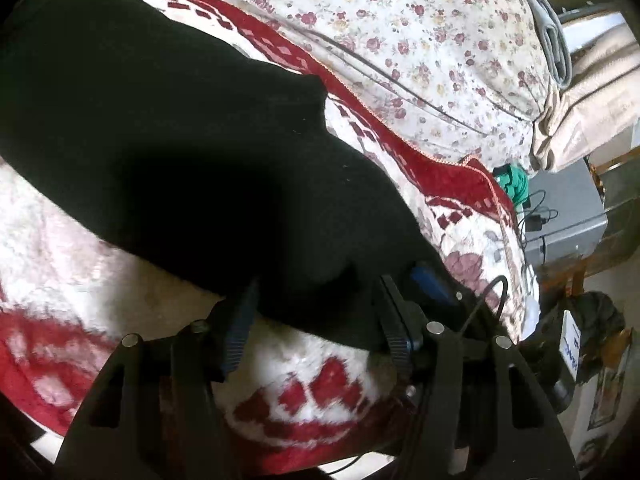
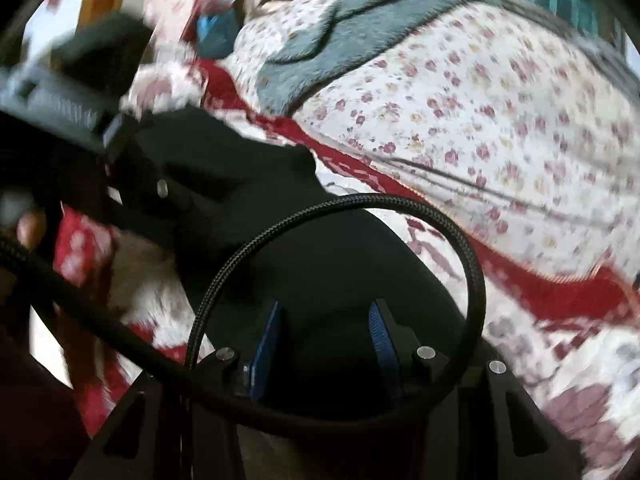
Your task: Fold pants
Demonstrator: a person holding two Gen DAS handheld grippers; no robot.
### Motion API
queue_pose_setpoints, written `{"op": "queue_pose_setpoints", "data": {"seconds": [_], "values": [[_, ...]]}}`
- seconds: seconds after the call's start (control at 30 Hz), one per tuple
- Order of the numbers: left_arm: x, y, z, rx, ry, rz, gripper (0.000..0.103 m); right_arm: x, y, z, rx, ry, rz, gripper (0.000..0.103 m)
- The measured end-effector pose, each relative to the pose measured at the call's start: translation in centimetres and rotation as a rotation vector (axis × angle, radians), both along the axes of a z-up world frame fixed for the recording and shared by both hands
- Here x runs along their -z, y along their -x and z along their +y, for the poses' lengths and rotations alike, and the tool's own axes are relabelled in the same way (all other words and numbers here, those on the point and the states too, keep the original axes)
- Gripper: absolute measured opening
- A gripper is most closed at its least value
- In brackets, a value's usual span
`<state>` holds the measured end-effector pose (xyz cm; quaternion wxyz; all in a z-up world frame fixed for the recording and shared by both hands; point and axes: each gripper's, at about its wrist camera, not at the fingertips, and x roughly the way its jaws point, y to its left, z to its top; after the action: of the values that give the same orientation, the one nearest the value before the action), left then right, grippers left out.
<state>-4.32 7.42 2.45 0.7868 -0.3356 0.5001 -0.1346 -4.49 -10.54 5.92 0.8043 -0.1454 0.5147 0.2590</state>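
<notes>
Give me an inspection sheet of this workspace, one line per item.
Surface: red and white blanket on a bed, flowered quilt behind it.
Job's things: black pants spread across the blanket.
Clutter: grey cloth on the quilt.
Grippers: left gripper and right gripper both open, pants cloth between the fingers.
Cables: braided black cable looping over the right gripper.
Surroundings: grey box with chargers beside the bed.
</notes>
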Motion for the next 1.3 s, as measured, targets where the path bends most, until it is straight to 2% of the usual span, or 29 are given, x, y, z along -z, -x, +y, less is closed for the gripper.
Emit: {"op": "queue_pose_setpoints", "data": {"seconds": [0.03,0.07,0.17,0.23,0.33,0.47,0.57,0.63,0.7,0.8,0.93,1.03,1.2,1.3], "values": [[0.0,-0.2,-0.1,-0.009,0.008,-0.002,0.063,-0.2,-0.3,-0.8,0.029,-0.049,0.011,0.043],[0.1,-0.4,-0.1,-0.016,0.028,-0.001,0.071,-0.3,-0.5,-0.9,0.040,-0.061,0.013,0.043],[0.4,-0.8,0.0,-0.065,0.105,0.007,0.084,-0.2,-1.0,-2.1,0.085,-0.073,0.041,0.043],[0.5,-1.1,0.1,-0.084,0.132,0.008,0.086,-0.3,-0.9,-3.0,0.108,-0.108,0.065,0.045],[0.6,-1.5,0.2,-0.098,0.148,0.025,0.086,-0.7,0.0,-2.9,0.078,-0.090,0.059,0.051],[0.7,-0.9,0.8,-0.126,0.225,0.046,0.086,-0.4,1.1,-1.6,-0.011,-0.046,0.058,0.051],[1.2,-0.4,0.9,-0.128,0.251,0.061,0.086,0.2,1.8,-0.3,-0.085,0.073,-0.013,0.055],[0.6,-0.1,1.3,-0.139,0.280,0.063,0.086,0.4,1.8,0.0,-0.092,0.149,-0.074,0.063],[-0.4,0.0,1.5,-0.134,0.318,0.036,0.086,0.3,1.8,-0.1,-0.095,0.194,-0.117,0.064],[-1.2,-0.1,1.0,-0.124,0.333,0.013,0.086,0.5,0.7,-0.9,-0.058,0.160,-0.118,0.064],[-0.3,-0.3,-0.9,-0.085,0.357,0.053,0.086,-0.4,-1.1,-2.7,0.053,0.038,-0.092,0.064],[0.0,-0.6,-1.7,-0.080,0.391,0.054,0.086,-0.5,-1.6,-3.1,0.077,-0.002,-0.071,0.064],[-0.1,-1.7,-2.3,-0.105,0.339,0.001,0.086,-0.1,-1.8,-2.7,0.066,-0.009,-0.042,0.064],[0.7,-2.5,-2.5,-0.121,0.333,0.027,0.086,0.1,-1.3,-2.8,0.068,-0.028,0.001,0.064]]}}
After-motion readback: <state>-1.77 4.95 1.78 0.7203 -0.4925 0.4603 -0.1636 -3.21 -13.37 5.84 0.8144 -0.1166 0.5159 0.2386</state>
